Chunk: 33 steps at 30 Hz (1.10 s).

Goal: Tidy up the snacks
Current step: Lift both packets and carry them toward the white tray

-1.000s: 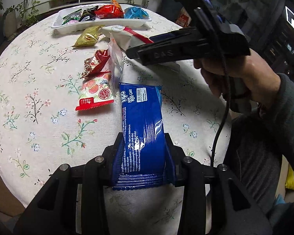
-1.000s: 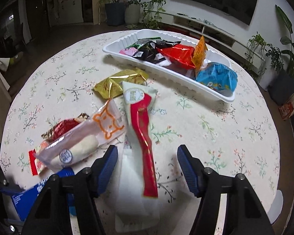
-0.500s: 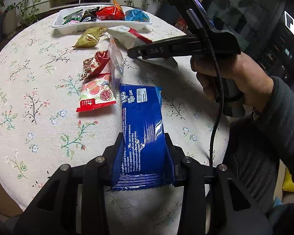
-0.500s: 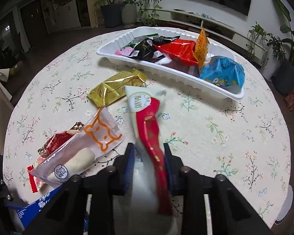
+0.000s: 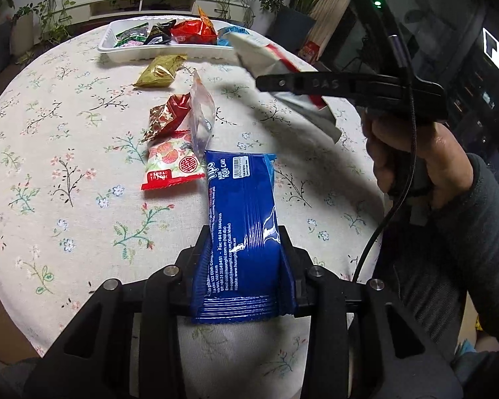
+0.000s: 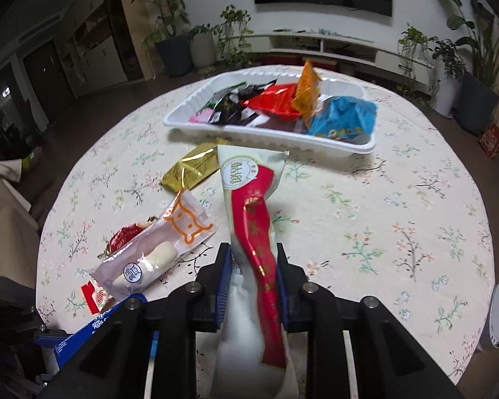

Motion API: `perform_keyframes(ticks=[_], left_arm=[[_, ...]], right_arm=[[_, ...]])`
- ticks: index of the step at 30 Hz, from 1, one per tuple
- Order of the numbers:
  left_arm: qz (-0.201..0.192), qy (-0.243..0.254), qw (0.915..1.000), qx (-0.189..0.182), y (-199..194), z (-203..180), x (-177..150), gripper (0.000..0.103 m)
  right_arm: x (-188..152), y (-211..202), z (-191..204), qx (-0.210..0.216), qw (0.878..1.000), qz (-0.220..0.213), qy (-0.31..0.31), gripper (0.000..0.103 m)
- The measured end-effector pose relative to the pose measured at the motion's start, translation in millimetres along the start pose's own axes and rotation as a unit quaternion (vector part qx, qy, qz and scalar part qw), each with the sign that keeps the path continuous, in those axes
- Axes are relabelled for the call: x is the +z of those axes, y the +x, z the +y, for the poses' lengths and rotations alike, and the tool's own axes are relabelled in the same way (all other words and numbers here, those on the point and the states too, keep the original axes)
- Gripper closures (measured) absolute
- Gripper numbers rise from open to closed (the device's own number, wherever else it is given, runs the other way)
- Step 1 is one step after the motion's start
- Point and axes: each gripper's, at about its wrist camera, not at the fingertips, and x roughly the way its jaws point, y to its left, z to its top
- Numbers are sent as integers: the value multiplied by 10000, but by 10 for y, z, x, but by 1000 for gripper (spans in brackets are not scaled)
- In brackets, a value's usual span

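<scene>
Floral tablecloth underneath; right gripper pinches white-and-red packet, left gripper pinches blue roll-cake pack; carry both to twelve-o'clock tray, gripping firmly.

A round table under a pale floral cloth carries everything; toward its far edge sits a white tray heaped with packets; just before the tray lies a gold packet; nearer the middle a clear wrapper with an orange cat print lies over a dark red foil packet — touching it, it seems; next comes a red-and-white packet, close by the near edge.
</scene>
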Motion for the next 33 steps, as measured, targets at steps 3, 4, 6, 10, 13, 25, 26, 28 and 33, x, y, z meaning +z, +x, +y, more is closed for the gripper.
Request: perform_keyframes(ticks=[3, 4, 6, 10, 13, 25, 26, 28, 33], left_arm=[[-60, -10, 10000, 20, -55, -8, -17, 70], [-87, -11, 10000, 19, -77, -14, -19, 70], [-139, 8, 9999, 22, -120, -25, -17, 70], [-241, 67, 9997, 10, -242, -67, -22, 70], [-351, 78, 9994, 3, -359, -89, -1, 70], [-1132, -99, 9935, 28, -1015, 271, 618, 70], [-1210, -74, 9926, 63, -1067, 304, 712, 70], [-1407, -46, 9900, 129, -1166, 390, 953, 70], [-1742, -102, 9845, 201, -1234, 608, 1581, 70]], right_arm=[[-4, -98, -51, -57, 9998, -160, 76, 77], [-7, -113, -63, -57, 9998, -180, 106, 77], [-15, -139, -75, -95, 9996, -220, 127, 77], [-7, -159, -71, -127, 9993, -319, 132, 77], [1, -208, -87, -153, 9988, -433, 156, 77], [62, -565, -322, -44, 9927, -963, 727, 77], [87, -604, -344, -46, 9919, -1008, 766, 77], [158, -704, -383, -50, 9902, -1129, 823, 77], [449, -899, -405, -48, 9882, -1291, 826, 77]])
